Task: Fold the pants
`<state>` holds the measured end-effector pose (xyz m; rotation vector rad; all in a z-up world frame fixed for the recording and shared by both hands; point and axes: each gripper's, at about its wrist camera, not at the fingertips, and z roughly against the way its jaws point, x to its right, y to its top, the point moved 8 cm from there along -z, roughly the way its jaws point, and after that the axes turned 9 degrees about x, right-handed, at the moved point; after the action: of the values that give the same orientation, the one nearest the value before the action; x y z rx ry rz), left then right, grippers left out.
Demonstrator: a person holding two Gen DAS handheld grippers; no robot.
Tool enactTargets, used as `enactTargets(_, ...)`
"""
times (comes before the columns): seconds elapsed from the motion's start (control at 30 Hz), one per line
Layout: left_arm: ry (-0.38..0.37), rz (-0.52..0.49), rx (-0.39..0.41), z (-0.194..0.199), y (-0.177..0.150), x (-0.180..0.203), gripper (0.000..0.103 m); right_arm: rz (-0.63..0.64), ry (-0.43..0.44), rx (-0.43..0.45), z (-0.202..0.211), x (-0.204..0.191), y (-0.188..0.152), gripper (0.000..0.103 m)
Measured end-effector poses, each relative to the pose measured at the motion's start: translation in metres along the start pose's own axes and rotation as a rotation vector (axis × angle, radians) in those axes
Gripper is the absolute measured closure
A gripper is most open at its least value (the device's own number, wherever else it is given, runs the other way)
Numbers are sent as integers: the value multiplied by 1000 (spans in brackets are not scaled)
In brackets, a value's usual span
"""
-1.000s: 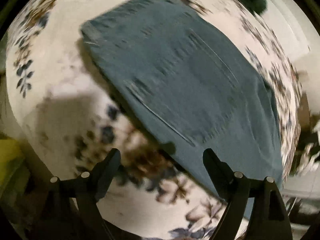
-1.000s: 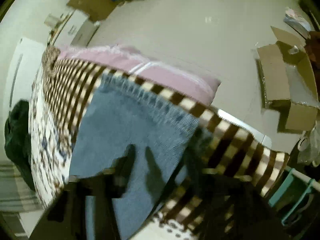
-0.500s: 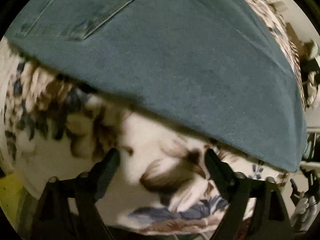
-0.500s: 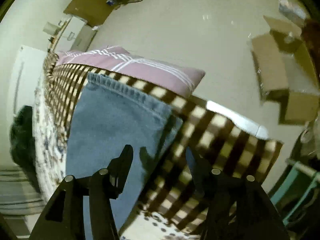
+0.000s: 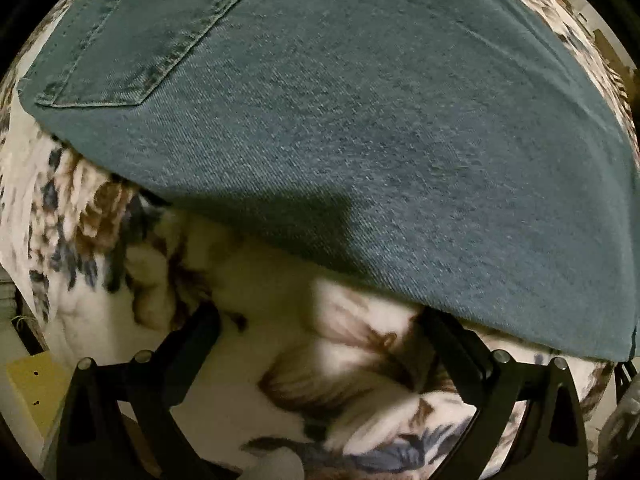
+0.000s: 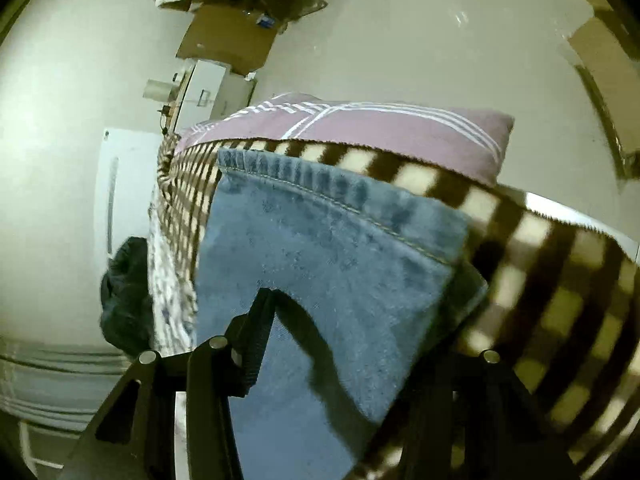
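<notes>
Jeans nearer left hand-held gripper

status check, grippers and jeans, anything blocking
Left gripper open, low at jeans edge on floral cover. Right gripper open over hem end. Nothing blocking.

No readable text, labels, brands or nos. anywhere in either wrist view.

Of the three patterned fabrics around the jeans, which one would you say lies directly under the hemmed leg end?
The brown-and-cream checked blanket; the purple white-striped pillow lies beyond it, and the floral bedspread sits under the pocket end.
</notes>
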<state>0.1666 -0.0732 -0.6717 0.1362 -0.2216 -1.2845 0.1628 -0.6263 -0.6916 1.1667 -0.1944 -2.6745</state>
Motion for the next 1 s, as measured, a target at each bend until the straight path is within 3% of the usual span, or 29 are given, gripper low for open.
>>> enactTargets(0.03, -8, 1, -7, 3, 2, -1, 0, 29, -19, 18, 3, -4, 2, 96)
enactTargets(0.13, -48, 23, 26, 27, 11, -1, 0, 105, 53, 60, 19, -29, 5, 96)
enactTargets(0.23, -74, -28, 102, 54, 26, 16, 0, 129, 101, 41, 11, -35, 3, 92)
enactTargets(0.37, -98, -128, 171, 67, 43, 48, 0, 97, 32, -39, -21, -18, 3, 90)
enactTargets(0.47, -129, -161, 177, 69, 62, 75, 0, 81, 7, -38, -30, -19, 2, 93)
enactTargets(0.6, -119, -217, 199, 44, 87, 112, 0, 127, 2, -3, -19, -33, 5, 97)
enactTargets(0.7, -92, -252, 181, 26, 89, 110, 0, 142, 28, 15, -5, -46, 8, 98)
enactTargets(0.8, -67, -262, 151, 0, 93, 109, 0, 195, -4, 12, -1, -49, 8, 98)
enactTargets(1.0, -64, -264, 159, -4, 98, 113, 0, 144, -55, 15, -13, -37, 8, 98)
